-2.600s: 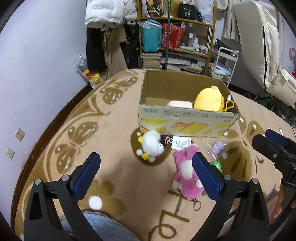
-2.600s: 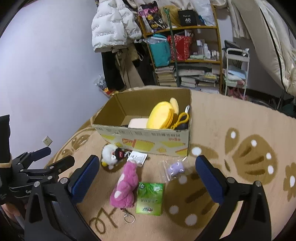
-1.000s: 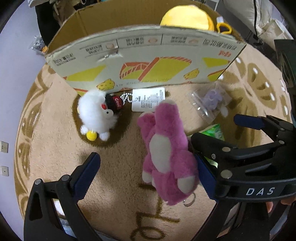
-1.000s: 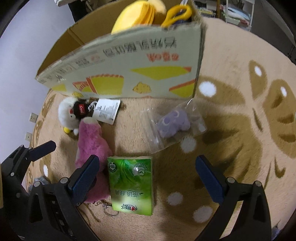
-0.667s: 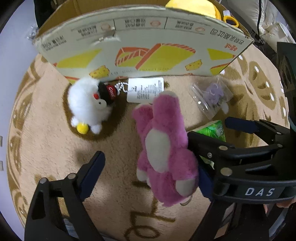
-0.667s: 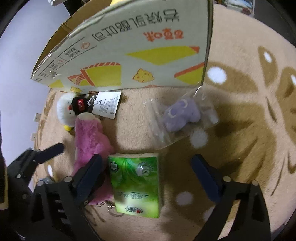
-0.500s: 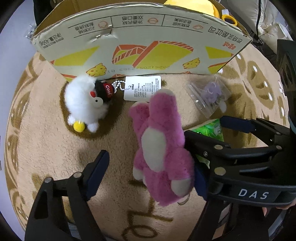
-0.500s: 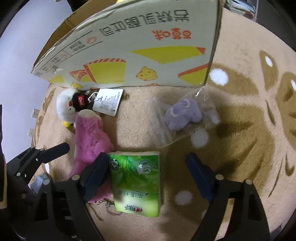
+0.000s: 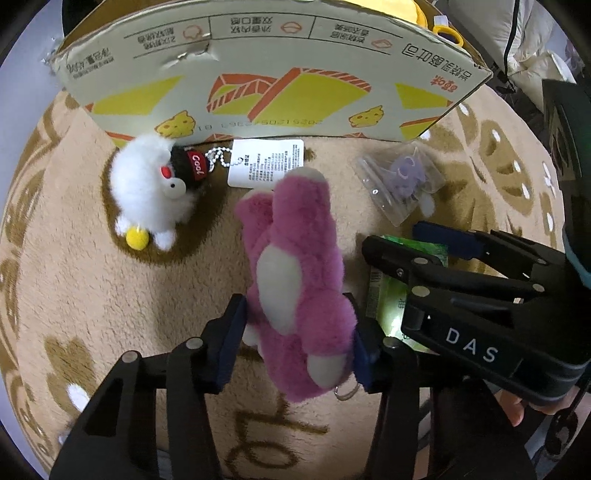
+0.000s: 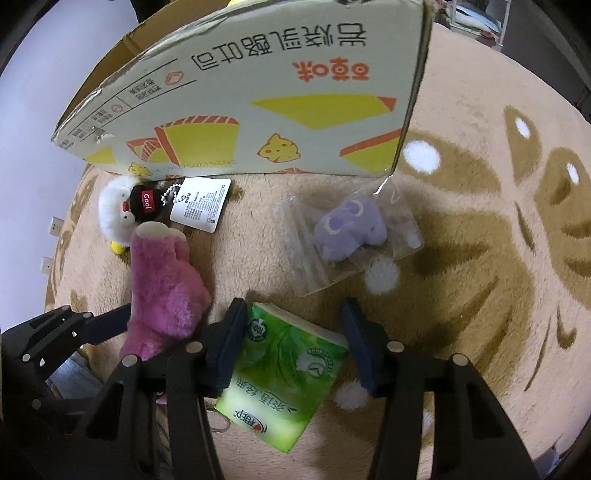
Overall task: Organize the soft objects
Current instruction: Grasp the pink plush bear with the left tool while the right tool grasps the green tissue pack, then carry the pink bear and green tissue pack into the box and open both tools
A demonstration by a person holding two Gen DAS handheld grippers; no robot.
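My left gripper (image 9: pixel 295 343) is shut on the pink plush bear (image 9: pixel 295 277), its pads squeezing the bear's lower body on the rug; the bear also shows in the right wrist view (image 10: pixel 162 288). My right gripper (image 10: pixel 293 350) is shut on the green tissue pack (image 10: pixel 280 373), which is tilted; the pack also shows in the left wrist view (image 9: pixel 395 302). A white plush with a black "Cool" cap (image 9: pixel 151 192) and a purple plush in a clear bag (image 10: pixel 351 229) lie on the rug by the cardboard box (image 9: pixel 266 77).
The box wall (image 10: pixel 258 103) stands close ahead in both views, with yellow items showing over its rim (image 9: pixel 439 22). A white paper tag (image 9: pixel 266 162) lies by the box. The beige patterned rug (image 10: pixel 498 221) stretches to the right.
Both grippers came down to the rug and closed from wide open: the left onto the pink bear, the right onto the green tissue pack, which now sits tilted.
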